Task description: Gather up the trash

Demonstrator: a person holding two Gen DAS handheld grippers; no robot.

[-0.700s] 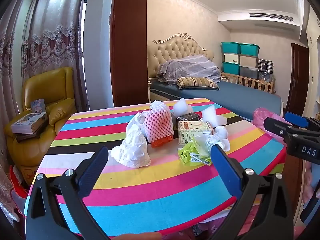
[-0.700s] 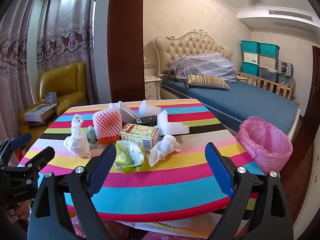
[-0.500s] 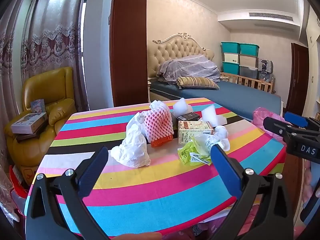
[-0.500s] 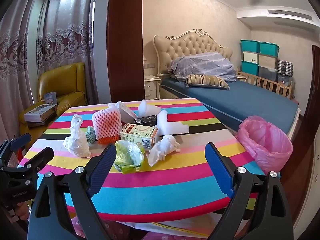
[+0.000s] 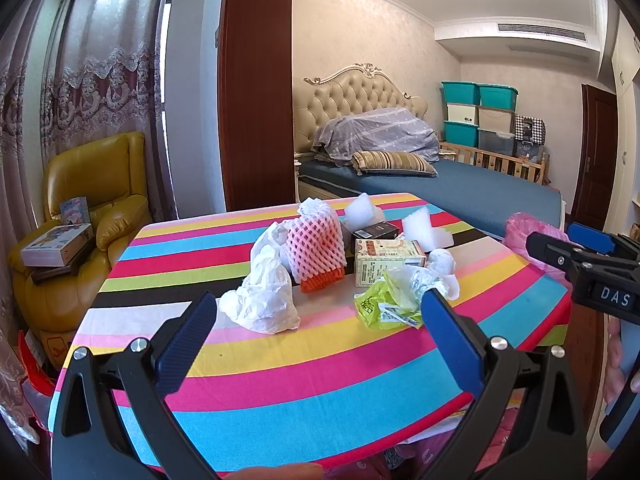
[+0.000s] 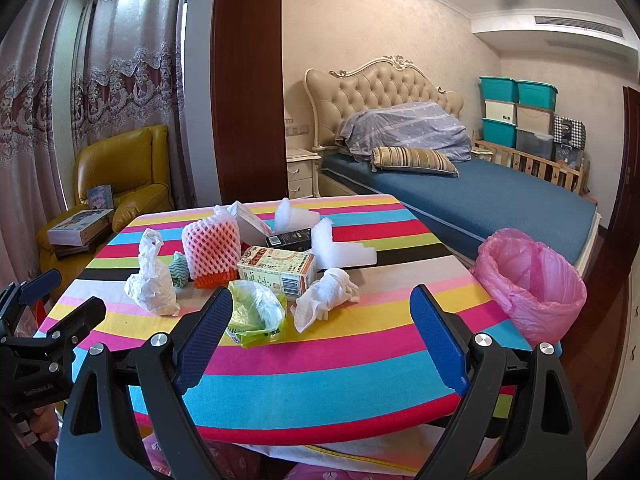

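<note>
Trash lies on a striped table (image 5: 320, 392) (image 6: 360, 352): a white plastic bag (image 5: 264, 296) (image 6: 154, 280), a pink foam net sleeve (image 5: 314, 246) (image 6: 210, 246), a carton (image 5: 386, 260) (image 6: 280, 272), a green bag (image 5: 386, 304) (image 6: 254, 312), crumpled tissue (image 6: 326, 296) and white foam pieces (image 6: 340, 246). A pink-lined bin (image 6: 532, 280) stands at the table's right. My left gripper (image 5: 318, 316) and right gripper (image 6: 320, 316) are open and empty, held above the table's near edge.
A yellow armchair (image 5: 92, 216) with boxes stands at the left. A bed (image 6: 460, 196) lies behind the table, with stacked storage bins (image 6: 516, 116) at the back right. A dark wooden pillar (image 5: 256, 88) stands behind the table.
</note>
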